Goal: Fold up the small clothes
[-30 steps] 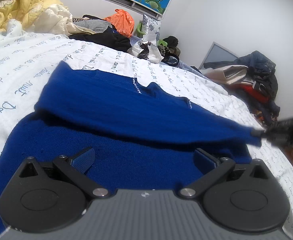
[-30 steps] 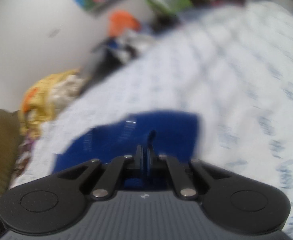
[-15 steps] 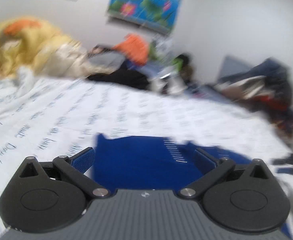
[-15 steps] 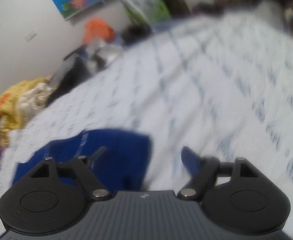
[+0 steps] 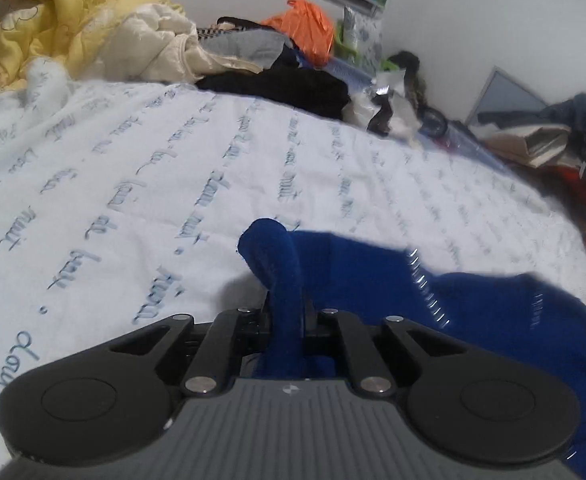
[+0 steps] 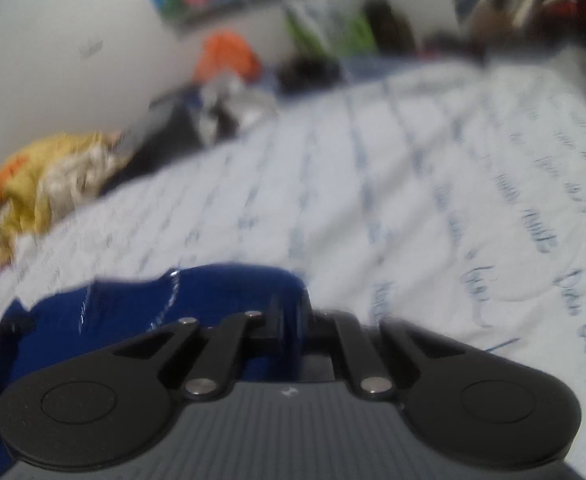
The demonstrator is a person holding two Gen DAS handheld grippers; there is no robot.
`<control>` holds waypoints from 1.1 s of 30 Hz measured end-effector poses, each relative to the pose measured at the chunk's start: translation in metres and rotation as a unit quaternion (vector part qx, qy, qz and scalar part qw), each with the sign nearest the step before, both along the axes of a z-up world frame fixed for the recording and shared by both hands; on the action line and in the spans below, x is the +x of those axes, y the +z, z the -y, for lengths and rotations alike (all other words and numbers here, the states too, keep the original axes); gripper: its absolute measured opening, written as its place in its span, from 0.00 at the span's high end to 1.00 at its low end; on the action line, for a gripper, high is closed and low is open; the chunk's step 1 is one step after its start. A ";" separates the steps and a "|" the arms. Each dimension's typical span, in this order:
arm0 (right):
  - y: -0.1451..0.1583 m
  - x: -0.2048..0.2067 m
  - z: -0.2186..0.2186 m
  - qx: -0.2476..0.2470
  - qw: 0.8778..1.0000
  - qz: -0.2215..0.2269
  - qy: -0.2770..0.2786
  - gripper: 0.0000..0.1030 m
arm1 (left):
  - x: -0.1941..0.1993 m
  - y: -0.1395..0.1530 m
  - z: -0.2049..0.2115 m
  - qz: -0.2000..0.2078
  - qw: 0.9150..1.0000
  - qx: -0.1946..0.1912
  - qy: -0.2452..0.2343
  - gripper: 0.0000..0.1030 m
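Item under inspection: 1 blue garment (image 5: 473, 304), lying on the bed (image 5: 173, 184), which is covered by a white sheet with blue script.

Left gripper (image 5: 287, 316): jaws closing, with a bunched fold of the blue garment between them and pinched. The fold stands up above the jaws; the rest of the garment spreads to the right of this gripper across the sheet.

Right gripper (image 6: 289, 320): jaws pressed together on an edge of the blue garment (image 6: 165, 300). The cloth extends to the left of this gripper. This view is blurred; finer detail cannot be told.

Surroundings, relative to the garment: a yellow quilt (image 5: 53, 16) at the far left end of the bed, black clothing (image 5: 293, 84) and an orange bag (image 5: 309, 28) beyond it near the wall, a pile of clothes (image 5: 565, 136) to the far right.
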State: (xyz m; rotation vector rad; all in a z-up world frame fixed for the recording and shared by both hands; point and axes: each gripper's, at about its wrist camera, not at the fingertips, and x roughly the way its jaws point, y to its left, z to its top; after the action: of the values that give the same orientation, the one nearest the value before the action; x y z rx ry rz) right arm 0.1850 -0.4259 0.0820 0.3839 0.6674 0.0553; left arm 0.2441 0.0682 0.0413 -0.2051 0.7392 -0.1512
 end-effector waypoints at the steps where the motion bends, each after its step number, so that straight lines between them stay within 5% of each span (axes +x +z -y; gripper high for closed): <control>1: -0.008 -0.002 0.010 0.009 1.000 -0.011 -0.016 0.96 | 0.001 -0.008 0.000 -0.010 1.000 0.009 -0.001 0.87; 5: -0.032 -0.005 0.009 0.013 0.999 -0.032 -0.019 0.95 | -0.005 -0.007 0.008 0.003 0.999 0.034 -0.009 0.87; 7: -0.029 -0.002 0.010 0.034 0.998 -0.037 -0.032 0.87 | -0.011 0.003 0.011 0.016 0.999 0.051 -0.002 0.78; 9: -0.016 -0.002 0.011 0.016 0.998 -0.031 -0.057 0.81 | -0.027 0.023 0.014 0.059 0.997 0.052 0.002 0.60; 11: 0.004 -0.011 0.003 -0.013 0.996 0.019 -0.081 0.79 | -0.042 0.040 0.021 0.103 0.994 0.020 -0.010 0.21; 12: 0.014 -0.013 -0.007 -0.019 0.997 0.038 -0.069 0.79 | -0.044 0.044 0.030 0.111 0.993 0.006 -0.026 0.15; 15: 0.022 -0.001 -0.056 -0.027 0.999 0.039 0.027 0.79 | -0.034 0.030 0.068 0.071 0.993 0.001 -0.096 0.16; 17: 0.005 0.012 -0.096 -0.075 0.994 0.008 0.082 0.78 | -0.022 0.004 0.081 0.016 0.994 0.033 -0.099 0.30; 18: -0.009 0.018 -0.110 -0.108 0.990 -0.015 0.092 0.78 | -0.025 -0.003 0.082 0.035 0.993 0.051 -0.099 0.26; 19: -0.025 0.020 -0.119 -0.138 0.986 -0.027 0.095 0.78 | -0.031 -0.008 0.082 0.052 0.990 0.082 -0.104 0.21; 20: -0.034 0.012 -0.122 -0.161 0.982 0.013 0.094 0.78 | -0.036 -0.012 0.080 0.064 0.987 0.099 -0.113 0.21; 21: -0.041 0.007 -0.121 -0.174 0.979 0.031 0.100 0.78 | -0.037 -0.011 0.075 0.064 0.988 0.085 -0.113 0.22; 24: -0.047 0.014 -0.102 -0.117 0.989 0.028 0.086 0.78 | -0.038 -0.010 0.083 0.065 0.986 0.111 -0.110 0.21; 27: -0.040 0.010 -0.109 -0.157 0.984 0.021 0.084 0.76 | -0.063 0.000 0.083 0.062 0.986 0.127 -0.085 0.22; 29: -0.019 -0.012 -0.115 -0.148 0.988 -0.009 0.043 0.72 | -0.099 0.011 0.072 0.067 0.987 0.113 -0.090 0.08; 30: -0.011 -0.029 -0.110 -0.115 0.992 -0.009 0.045 0.64 | -0.121 0.016 0.062 0.072 0.989 0.101 -0.079 0.04; 33: 0.002 -0.097 -0.086 -0.025 0.999 0.001 0.038 0.17 | -0.185 0.016 0.019 0.055 0.997 0.041 -0.036 0.01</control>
State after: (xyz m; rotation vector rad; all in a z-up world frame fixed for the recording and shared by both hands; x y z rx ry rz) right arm 0.0876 -0.3395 0.0841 0.3112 0.6809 0.1114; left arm 0.0590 0.0493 0.0573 -0.0905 0.6420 -0.1993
